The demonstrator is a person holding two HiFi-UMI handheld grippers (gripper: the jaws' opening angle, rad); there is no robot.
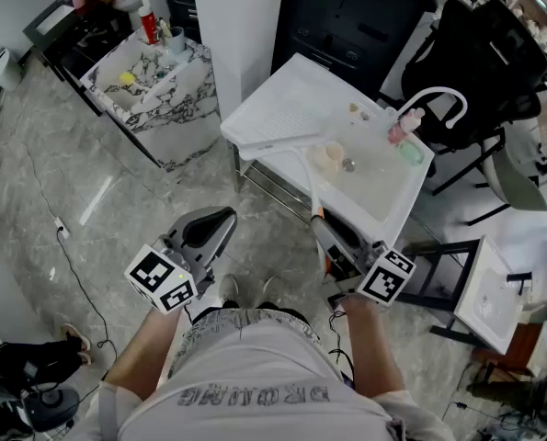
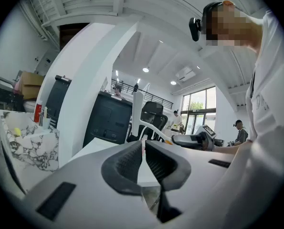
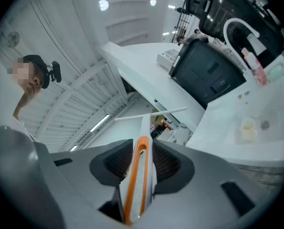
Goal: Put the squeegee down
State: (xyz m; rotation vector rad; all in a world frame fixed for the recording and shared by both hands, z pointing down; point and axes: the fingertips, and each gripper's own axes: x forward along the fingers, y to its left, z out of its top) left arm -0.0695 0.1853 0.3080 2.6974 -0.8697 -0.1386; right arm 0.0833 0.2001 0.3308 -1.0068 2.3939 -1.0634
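The squeegee [image 3: 141, 175] has a white handle with an orange rim and a thin white blade [image 3: 151, 114] across its far end. My right gripper [image 3: 142, 151] is shut on the handle, one pad pressing on each side. In the head view the squeegee [image 1: 310, 177] sticks forward from the right gripper [image 1: 324, 223], with its blade over the near edge of the white sink table [image 1: 383, 219]. My left gripper [image 1: 220, 219] hangs over the floor to the left, well clear of the squeegee. Its jaws [image 2: 142, 149] meet at the tips with nothing between them.
On the sink table stand a cream cup [image 1: 328, 157], a pink bottle [image 1: 400, 129] and a curved white faucet [image 1: 438, 95]. A marble-topped counter [image 1: 163, 90] stands at the back left and a black office chair [image 1: 494, 62] at the back right. A white pillar [image 1: 241, 35] rises between them.
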